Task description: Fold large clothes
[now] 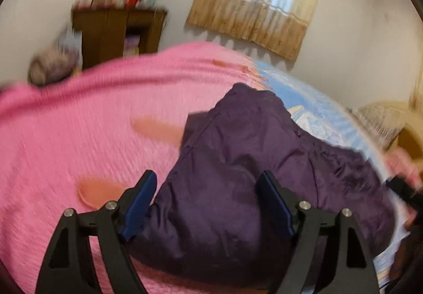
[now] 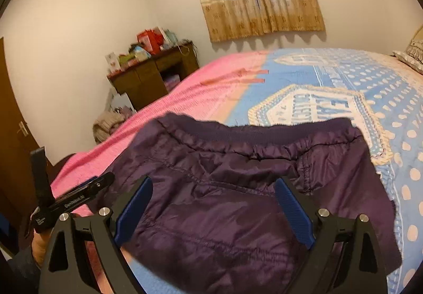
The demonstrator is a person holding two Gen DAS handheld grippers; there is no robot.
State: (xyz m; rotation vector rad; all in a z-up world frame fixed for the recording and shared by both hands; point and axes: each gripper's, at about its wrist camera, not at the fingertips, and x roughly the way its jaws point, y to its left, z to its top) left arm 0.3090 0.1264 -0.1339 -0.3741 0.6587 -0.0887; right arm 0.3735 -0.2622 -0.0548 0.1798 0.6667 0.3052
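Purple jacket sits half-folded on the bed, both our left gripper and right gripper gaping empty, so next we'd regrab an edge.

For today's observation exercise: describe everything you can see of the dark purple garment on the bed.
The purple garment looks like thin, slightly shiny quilted fabric with stitched seams and a gathered elastic band along its far edge. It lies folded and rumpled on the bed, across the pink cover and the blue patterned blanket. Neither gripper visibly grips it.
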